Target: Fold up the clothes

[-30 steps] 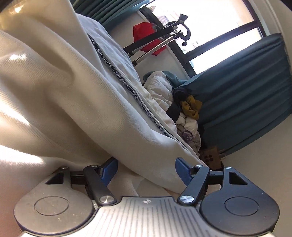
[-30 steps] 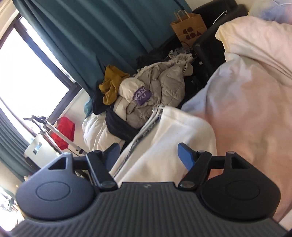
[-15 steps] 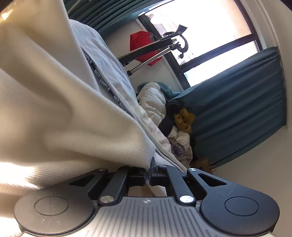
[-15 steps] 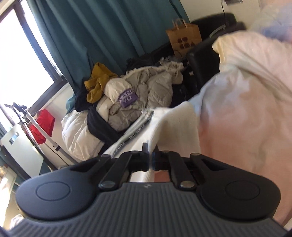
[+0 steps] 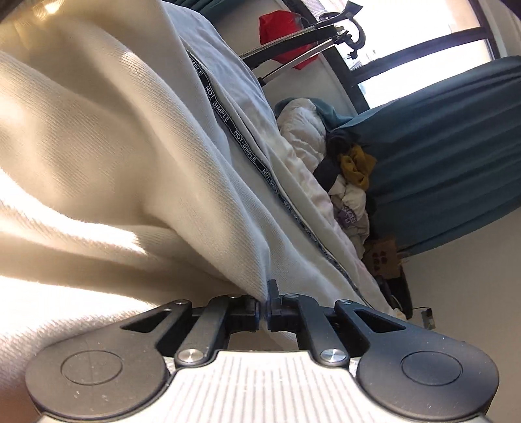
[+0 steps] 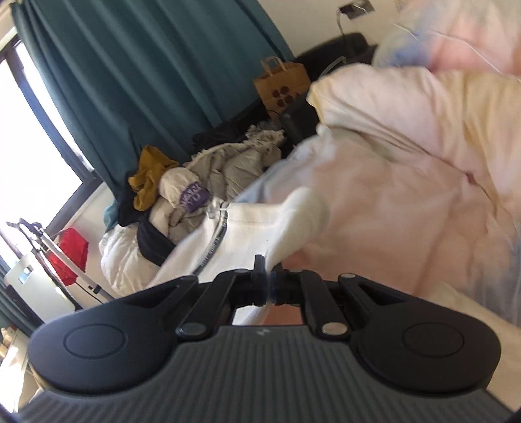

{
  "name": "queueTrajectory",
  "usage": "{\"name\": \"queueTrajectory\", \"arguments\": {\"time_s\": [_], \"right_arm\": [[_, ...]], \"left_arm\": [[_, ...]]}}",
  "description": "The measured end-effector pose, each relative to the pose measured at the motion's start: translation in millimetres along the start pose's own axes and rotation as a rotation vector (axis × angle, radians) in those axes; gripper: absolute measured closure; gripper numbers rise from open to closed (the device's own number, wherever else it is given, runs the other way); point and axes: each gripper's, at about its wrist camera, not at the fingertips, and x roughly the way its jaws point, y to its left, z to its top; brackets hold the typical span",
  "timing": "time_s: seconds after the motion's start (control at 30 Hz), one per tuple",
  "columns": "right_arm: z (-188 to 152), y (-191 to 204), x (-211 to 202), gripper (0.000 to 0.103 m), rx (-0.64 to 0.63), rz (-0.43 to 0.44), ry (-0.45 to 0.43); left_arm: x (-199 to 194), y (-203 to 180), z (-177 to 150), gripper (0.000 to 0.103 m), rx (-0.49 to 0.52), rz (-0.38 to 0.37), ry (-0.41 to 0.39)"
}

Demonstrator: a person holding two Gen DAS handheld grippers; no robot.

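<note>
A cream knit garment (image 5: 107, 156) with a black "NOT SIMPLE" printed tape (image 5: 228, 120) fills the left of the left wrist view. My left gripper (image 5: 264, 309) is shut on a fold of its edge. In the right wrist view the same cream garment (image 6: 260, 227) stretches away over a pale pink duvet (image 6: 407, 195). My right gripper (image 6: 268, 288) is shut on another edge of it, and the cloth lifts off the bed. The view is blurred.
A pile of clothes (image 6: 202, 182) with a mustard piece and a beige jacket lies by teal curtains (image 6: 146, 65). A brown paper bag (image 6: 281, 83), a red bag (image 6: 70, 253) on a metal rack and a bright window (image 5: 407, 29) stand beyond.
Both grippers were open around the garment's edges a second ago and have closed on it. The right gripper has since pulled its edge up and to the right.
</note>
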Motion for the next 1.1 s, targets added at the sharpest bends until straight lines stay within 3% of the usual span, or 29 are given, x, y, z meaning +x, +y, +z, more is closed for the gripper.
{"name": "queueTrajectory", "arguments": {"time_s": [0.2,0.37,0.53,0.63,0.97,1.1], "right_arm": [[-30,-32,-4,0.097,0.053,-0.026,-0.008],[-39,-35,-8,0.097,0.006,-0.008,0.005],[-42,-27,-29,0.094,-0.01,0.003,0.013],[-44,-17,-52,0.093,-0.032,0.033,0.029],[-78,42,-136,0.093,-0.294,0.165,0.126],[-93,66,-179,0.093,-0.413,0.231,0.13]], "left_arm": [[-4,-7,-4,0.098,0.061,0.04,-0.016],[-11,-17,-14,0.093,0.078,0.056,-0.021],[-33,-36,-31,0.058,0.137,0.071,-0.029],[-48,-55,-42,0.053,0.209,0.072,-0.022],[-98,-121,-113,0.043,0.438,0.131,-0.06],[-123,-129,-146,0.038,0.509,0.167,-0.072]]}}
